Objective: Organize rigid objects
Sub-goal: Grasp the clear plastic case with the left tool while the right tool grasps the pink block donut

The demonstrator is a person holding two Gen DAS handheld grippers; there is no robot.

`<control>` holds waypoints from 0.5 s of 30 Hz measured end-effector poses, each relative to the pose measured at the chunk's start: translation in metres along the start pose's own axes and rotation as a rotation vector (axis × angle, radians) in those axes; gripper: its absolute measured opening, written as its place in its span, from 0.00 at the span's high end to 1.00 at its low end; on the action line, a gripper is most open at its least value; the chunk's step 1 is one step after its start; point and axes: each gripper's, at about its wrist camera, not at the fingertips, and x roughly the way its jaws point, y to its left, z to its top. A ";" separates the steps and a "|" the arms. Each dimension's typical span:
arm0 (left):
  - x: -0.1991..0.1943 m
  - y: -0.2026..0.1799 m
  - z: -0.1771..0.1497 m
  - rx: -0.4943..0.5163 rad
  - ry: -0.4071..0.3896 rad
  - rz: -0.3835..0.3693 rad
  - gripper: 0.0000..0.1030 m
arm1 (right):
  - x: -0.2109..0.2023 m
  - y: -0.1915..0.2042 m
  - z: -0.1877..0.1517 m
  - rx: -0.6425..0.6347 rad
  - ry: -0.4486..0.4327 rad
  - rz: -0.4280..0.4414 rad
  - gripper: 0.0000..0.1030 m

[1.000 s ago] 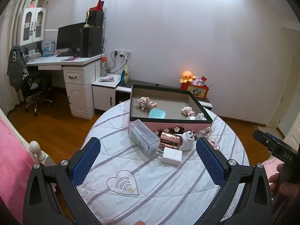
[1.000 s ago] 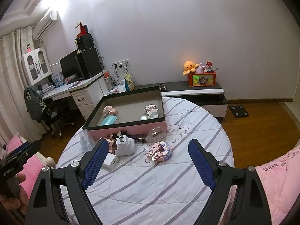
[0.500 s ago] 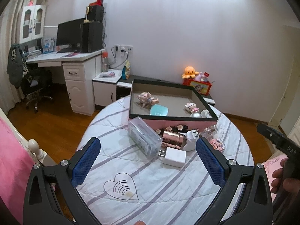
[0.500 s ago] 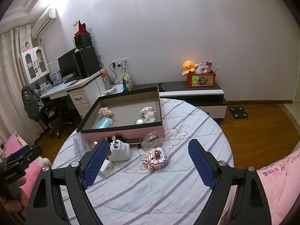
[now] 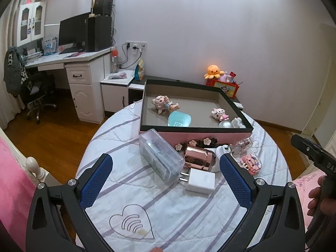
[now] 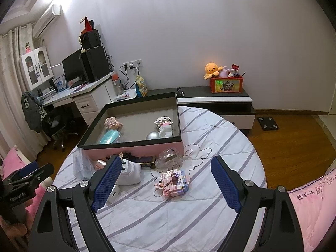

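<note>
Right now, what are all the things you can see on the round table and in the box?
Box: one, pink with black rim, back of table.
Toy figures: two, pinkish, in box.
Case: one, teal, in box.
Ball: one, silver, in box.
Clear container: one, see-through, before box.
Tin: one, rose-gold, on its side.
Charger: one, white, nearest.
Block toy: one, pink, table middle.
Glass bottle: one, clear, beside box.
Table: one, striped white cover.
Left gripper: open, empty.
Right gripper: open, empty.
</note>
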 end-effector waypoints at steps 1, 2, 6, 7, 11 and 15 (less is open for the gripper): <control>0.003 0.000 0.000 0.002 0.004 0.002 0.00 | 0.003 0.000 0.001 -0.002 0.003 -0.005 0.14; 0.007 -0.001 0.000 0.003 0.011 0.006 0.00 | 0.005 -0.001 0.002 -0.003 0.005 -0.009 0.14; 0.024 0.001 -0.001 -0.001 0.041 0.023 0.00 | 0.022 -0.005 0.000 -0.004 0.039 -0.022 0.14; 0.027 0.001 -0.001 -0.004 0.047 0.028 0.00 | 0.026 -0.006 -0.001 -0.006 0.050 -0.023 0.14; 0.043 0.006 -0.004 -0.017 0.079 0.046 0.00 | 0.046 -0.006 -0.008 -0.022 0.101 -0.032 0.14; 0.062 0.008 -0.008 -0.026 0.116 0.060 0.00 | 0.067 -0.008 -0.016 -0.036 0.157 -0.038 0.14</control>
